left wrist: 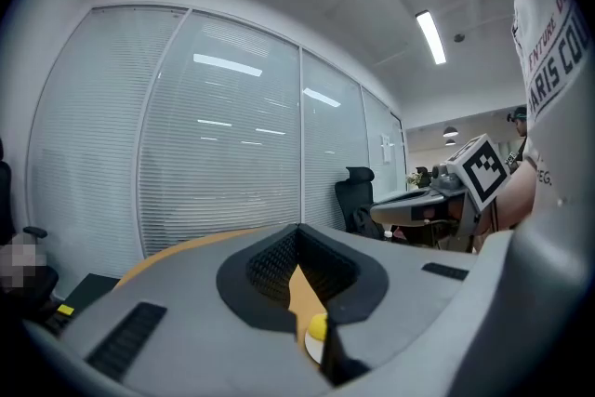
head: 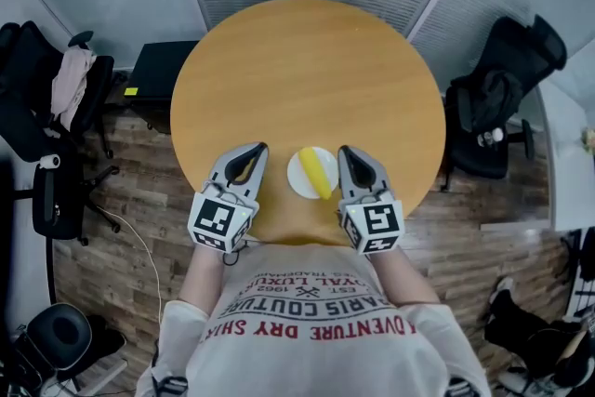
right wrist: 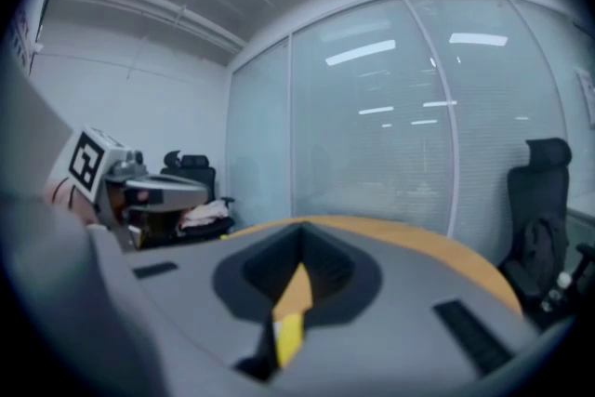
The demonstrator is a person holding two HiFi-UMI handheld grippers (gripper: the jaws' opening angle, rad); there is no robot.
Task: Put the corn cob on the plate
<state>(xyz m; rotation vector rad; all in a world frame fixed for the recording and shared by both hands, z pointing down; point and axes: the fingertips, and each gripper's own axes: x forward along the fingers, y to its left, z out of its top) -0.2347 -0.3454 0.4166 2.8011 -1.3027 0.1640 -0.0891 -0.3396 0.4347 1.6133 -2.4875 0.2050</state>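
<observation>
Near the table's (head: 307,70) front edge, the corn cob (head: 318,172) is seen lying across the white plate (head: 296,178), so the task is judged done. Left gripper (head: 255,151) and right gripper (head: 347,152) are held on either side of the plate, apart from it. Both pairs of jaws are pressed together with nothing between them, presumably because nothing remains to carry.

We are looking at an evenly lit office: ceiling strip lights (left wrist: 430,36) are glaring white and reflecting in the glass wall (left wrist: 232,153). The round table (head: 307,79) is showing only soft shadows. Both gripper views are bending strongly and darkening at the corners, and the right gripper (right wrist: 299,242) is coming through blurred in its own view
</observation>
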